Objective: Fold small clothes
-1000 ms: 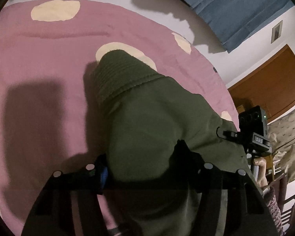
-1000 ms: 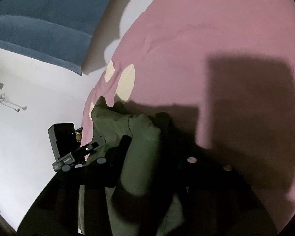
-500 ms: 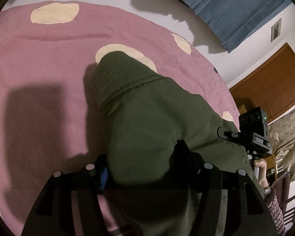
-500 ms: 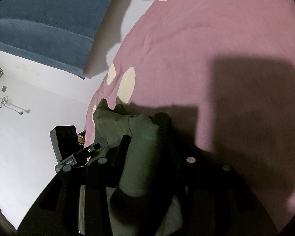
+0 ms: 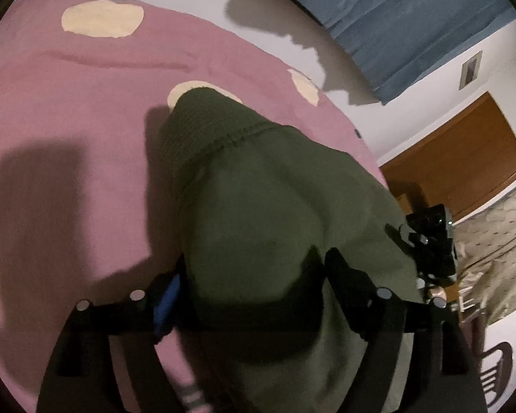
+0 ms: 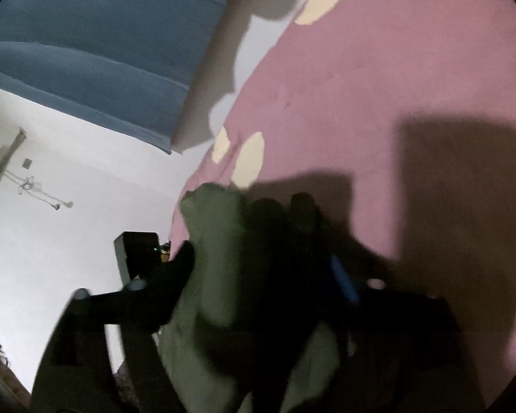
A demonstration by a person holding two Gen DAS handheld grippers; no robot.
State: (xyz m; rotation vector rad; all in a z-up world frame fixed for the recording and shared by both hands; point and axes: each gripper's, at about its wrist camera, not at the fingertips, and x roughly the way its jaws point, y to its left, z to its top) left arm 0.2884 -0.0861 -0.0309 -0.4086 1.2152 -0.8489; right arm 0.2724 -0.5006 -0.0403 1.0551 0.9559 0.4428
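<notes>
Just opened both the left gripper and right gripper around the olive garment, cloth between the parted jaws but seemingly unpinched, presumably to drop the fold onto the pink bedspread where it lies

— What does your left tool look like from its own camera?

— Mine is matt black, with two broad flat arms that narrow toward the fingers. Round silver screw heads sit along the crossbar, and a bright blue strip lines the inner face of one finger.

— And the right tool?

— The same build: black, silver screw heads, a blue strip inside one finger, though the picture is blurred. On it I can see a black camera block with a tiny green light.

— What are you wearing?

— A knitted sleeve, purplish with pale stripes.
</notes>
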